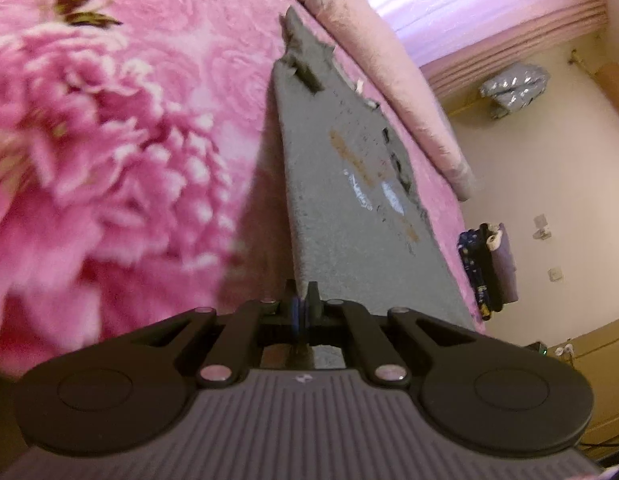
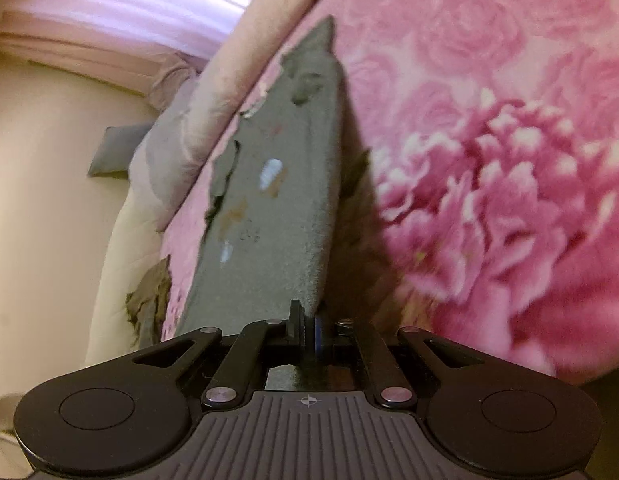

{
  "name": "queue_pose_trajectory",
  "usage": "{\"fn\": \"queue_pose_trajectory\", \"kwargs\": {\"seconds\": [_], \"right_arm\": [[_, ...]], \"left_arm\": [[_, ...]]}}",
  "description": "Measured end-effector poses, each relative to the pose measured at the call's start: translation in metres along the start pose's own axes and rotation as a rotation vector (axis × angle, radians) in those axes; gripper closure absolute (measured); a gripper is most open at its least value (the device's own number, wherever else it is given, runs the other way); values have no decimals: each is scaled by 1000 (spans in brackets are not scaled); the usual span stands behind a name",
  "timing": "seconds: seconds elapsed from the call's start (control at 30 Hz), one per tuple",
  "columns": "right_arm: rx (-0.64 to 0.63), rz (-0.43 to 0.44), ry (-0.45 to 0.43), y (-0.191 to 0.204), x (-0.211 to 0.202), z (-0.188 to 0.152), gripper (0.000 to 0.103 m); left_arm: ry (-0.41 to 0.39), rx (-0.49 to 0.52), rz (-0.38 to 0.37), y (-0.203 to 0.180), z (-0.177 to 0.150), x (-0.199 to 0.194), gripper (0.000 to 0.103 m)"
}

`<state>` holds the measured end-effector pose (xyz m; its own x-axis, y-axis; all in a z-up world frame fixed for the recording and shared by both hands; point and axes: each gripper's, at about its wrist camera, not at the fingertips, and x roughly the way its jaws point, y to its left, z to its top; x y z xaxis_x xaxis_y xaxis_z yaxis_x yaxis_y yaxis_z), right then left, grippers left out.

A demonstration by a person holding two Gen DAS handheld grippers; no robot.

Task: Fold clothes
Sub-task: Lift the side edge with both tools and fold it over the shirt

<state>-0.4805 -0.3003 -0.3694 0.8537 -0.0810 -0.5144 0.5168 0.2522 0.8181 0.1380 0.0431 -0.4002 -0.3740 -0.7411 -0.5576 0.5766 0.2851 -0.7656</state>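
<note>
A grey garment (image 1: pixel 341 184) with small printed patches is pulled taut above the pink flowered blanket (image 1: pixel 109 160). My left gripper (image 1: pixel 303 304) is shut on its near edge, the cloth pinched between the pads. In the right wrist view the same grey garment (image 2: pixel 269 200) stretches away from my right gripper (image 2: pixel 309 320), which is shut on another part of that edge. The garment's far end lies on the pink flowered blanket (image 2: pixel 489 160), and its underside casts a shadow there. A further grey piece of cloth (image 2: pixel 149 300) hangs at the bed's edge.
A pale pink bolster (image 1: pixel 389 64) runs along the bed's far side. Beyond the bed are a cream floor, a silvery bundle (image 1: pixel 513 84) and a dark patterned bag (image 1: pixel 481 268). A grey pillow (image 2: pixel 113 152) lies past the bed in the right wrist view.
</note>
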Motion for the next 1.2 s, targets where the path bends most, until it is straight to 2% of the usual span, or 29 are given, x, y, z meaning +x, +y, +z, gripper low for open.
{"fn": "queue_pose_trajectory", "kwargs": {"seconds": [0.23, 0.4, 0.53, 0.63, 0.73, 0.87, 1.03, 1.2], "right_arm": [[11, 39, -45, 15, -49, -79, 101], [74, 41, -74, 14, -79, -137, 101], [92, 46, -76, 16, -94, -159, 101], [74, 60, -83, 26, -95, -147, 101], [32, 80, -95, 39, -95, -122, 101], [-6, 101, -94, 55, -73, -63, 101], [14, 97, -75, 55, -16, 33, 101], [113, 35, -36, 23, 61, 119, 101]], "left_arm": [[-78, -46, -30, 2, -80, -71, 103], [-111, -115, -45, 7, -136, -105, 103], [-131, -142, -55, 6, -146, -116, 103], [-146, -133, -79, 1, -131, -116, 103], [-157, -115, -108, -10, -99, -112, 103], [-151, -107, -123, -22, -32, -88, 103], [-118, -75, -89, -36, 65, -25, 103], [-67, -183, -42, -12, 151, 61, 103]]}}
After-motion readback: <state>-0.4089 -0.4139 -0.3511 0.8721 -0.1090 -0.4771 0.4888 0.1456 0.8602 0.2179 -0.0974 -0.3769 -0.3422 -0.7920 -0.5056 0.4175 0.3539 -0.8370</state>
